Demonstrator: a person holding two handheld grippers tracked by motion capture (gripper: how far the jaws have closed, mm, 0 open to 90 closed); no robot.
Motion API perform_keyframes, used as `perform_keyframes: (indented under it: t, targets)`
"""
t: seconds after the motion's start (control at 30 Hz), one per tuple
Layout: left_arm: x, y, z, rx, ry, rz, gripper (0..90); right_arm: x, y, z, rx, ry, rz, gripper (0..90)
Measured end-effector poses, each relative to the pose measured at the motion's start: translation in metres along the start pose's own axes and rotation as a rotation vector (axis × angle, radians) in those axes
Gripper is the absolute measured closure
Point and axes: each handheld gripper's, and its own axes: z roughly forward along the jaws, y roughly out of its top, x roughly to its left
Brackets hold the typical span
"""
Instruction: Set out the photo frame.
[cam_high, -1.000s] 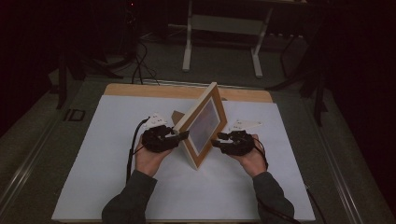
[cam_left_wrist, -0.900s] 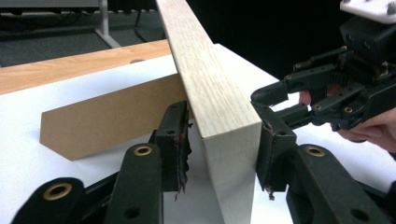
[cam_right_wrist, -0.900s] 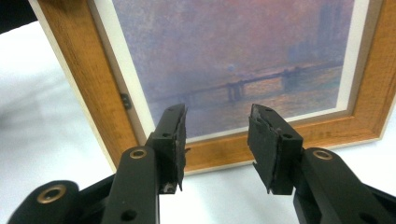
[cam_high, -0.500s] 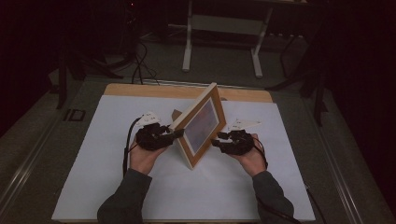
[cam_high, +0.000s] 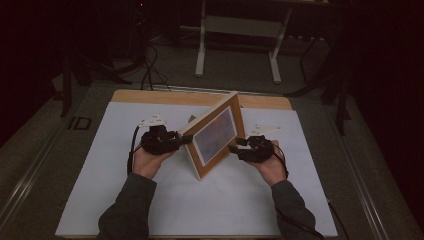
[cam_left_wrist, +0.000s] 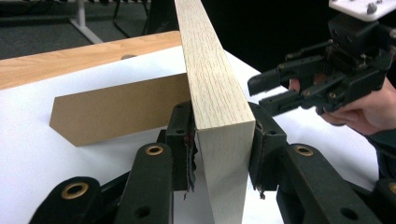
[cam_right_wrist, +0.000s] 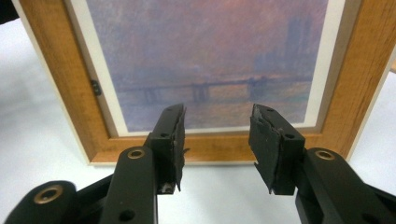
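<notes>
- A wooden picture frame (cam_high: 214, 134) was stood tilted on edge on the white sheet (cam_high: 90, 190) of the table (cam_high: 150, 96), near its middle, between the two hands.
- The frame's side edge (cam_left_wrist: 212, 93) was straddled by the left gripper (cam_high: 181, 140); its jaws had just been closing, with the wood between them.
- In the left gripper view, both pads (cam_left_wrist: 184, 140) were seen against or just beside the wood; whether they pressed on it could not be told.
- A brown stand flap (cam_left_wrist: 116, 109) was seen behind the frame, resting on the sheet.
- The right gripper (cam_high: 234, 148) was held just in front of the print (cam_right_wrist: 205, 60), its jaws parted with nothing between them, apart from the frame.
</notes>
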Motion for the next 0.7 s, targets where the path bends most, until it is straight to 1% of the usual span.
perform_keyframes:
  t: [0.07,0.17,0.23,0.33,0.47,0.5,0.53,0.57,0.7]
  targets:
    - [0.001,0.000,0.000,0.002,-0.004,0.002,67.3,-0.002,0.002,0.000,0.000,-0.006,-0.001,55.0]
    - [0.006,0.003,0.000,0.020,-0.027,0.005,67.2,-0.005,0.006,0.000,-0.002,-0.012,0.003,54.9]
    - [0.007,0.003,0.000,0.025,-0.034,0.004,67.4,-0.007,0.008,-0.001,-0.002,-0.019,0.006,54.9]
    - [0.010,0.007,0.000,0.052,-0.037,0.027,67.4,-0.011,0.010,-0.002,-0.007,-0.029,0.009,54.9]
    - [0.014,0.009,0.000,0.061,-0.052,0.032,67.5,-0.015,0.013,-0.003,-0.010,-0.045,0.017,54.4]
    - [0.017,0.010,0.000,0.064,-0.063,0.028,67.7,-0.019,0.015,-0.003,-0.013,-0.069,0.033,54.1]
    - [0.017,0.010,0.000,0.064,-0.063,0.028,67.8,-0.019,0.015,-0.003,-0.013,-0.069,0.033,54.1]
    - [0.018,0.010,0.000,0.067,-0.069,0.029,67.9,-0.022,0.016,-0.002,-0.020,-0.083,0.046,53.3]
    - [0.020,0.012,0.000,0.077,-0.074,0.036,67.9,-0.028,0.019,-0.002,-0.028,-0.100,0.059,52.9]
